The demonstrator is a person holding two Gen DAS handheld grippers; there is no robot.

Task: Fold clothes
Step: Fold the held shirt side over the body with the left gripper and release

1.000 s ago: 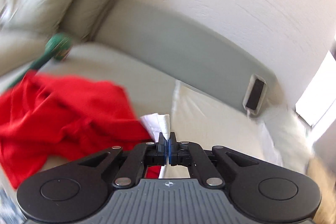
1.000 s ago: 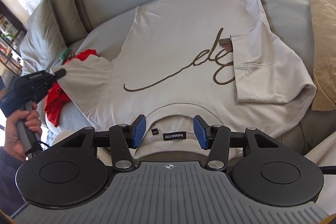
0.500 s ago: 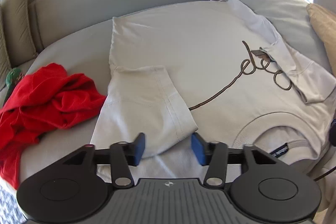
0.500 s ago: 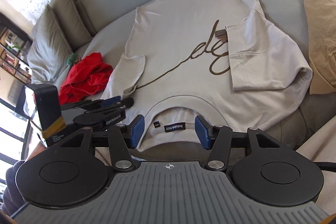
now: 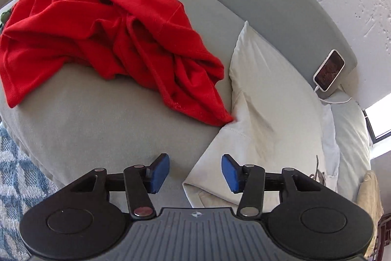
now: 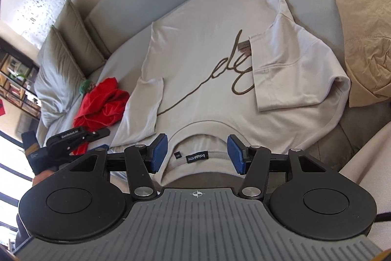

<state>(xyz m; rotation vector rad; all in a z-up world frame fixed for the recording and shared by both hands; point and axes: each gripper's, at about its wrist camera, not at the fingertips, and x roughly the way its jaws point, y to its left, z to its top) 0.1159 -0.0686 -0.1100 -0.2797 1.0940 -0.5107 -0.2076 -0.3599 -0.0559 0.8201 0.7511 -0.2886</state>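
Left tongs nearest the shirt's shoulder corner

The cream T-shirt (image 6: 207, 60) lies flat on the sofa (image 5: 102, 119), collar nearest; left tongs (image 5: 195, 173), released and just narrowing, straddle its corner at 12 o'clock; right tongs (image 6: 196, 153) gape over the collar.

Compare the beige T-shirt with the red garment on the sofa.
The beige T-shirt lies spread flat with both sleeves folded in; the red garment sits crumpled in a heap. The beige T-shirt carries a dark cursive design; the red garment shows plain. Both rest on the grey sofa, edges meeting.
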